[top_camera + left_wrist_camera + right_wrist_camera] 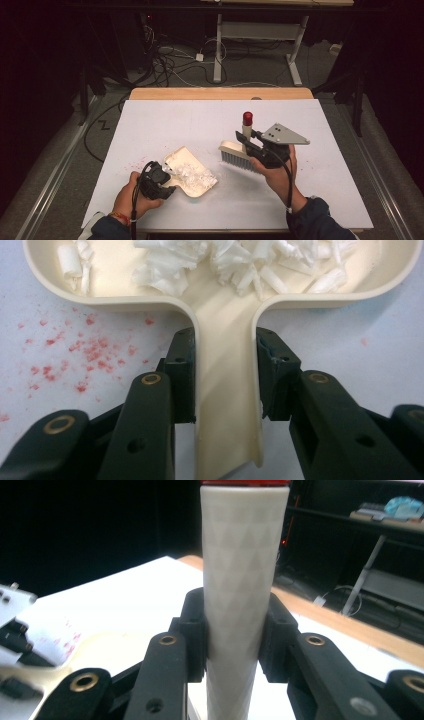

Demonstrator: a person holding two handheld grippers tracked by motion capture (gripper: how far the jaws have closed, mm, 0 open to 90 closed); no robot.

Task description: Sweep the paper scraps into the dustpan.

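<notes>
Nearest the table's front edge, the left gripper [159,181] has its jaws clamped on the handle of a cream dustpan [192,172], which rests on the white table [150,120] with white paper shreds [235,262] in its tray. Red specks [80,352] dot the table beside it. Farther right, the right gripper [252,142] grips the red-capped handle of a cream hand brush [239,152], bristles down.

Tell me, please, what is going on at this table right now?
A person is sweeping up with two tools. The left hand-held gripper is clamped on the handle of a cream dustpan resting on the white table, with white shreds already in it. The right hand-held gripper grips the brush by its handle, beside the pan.
</notes>
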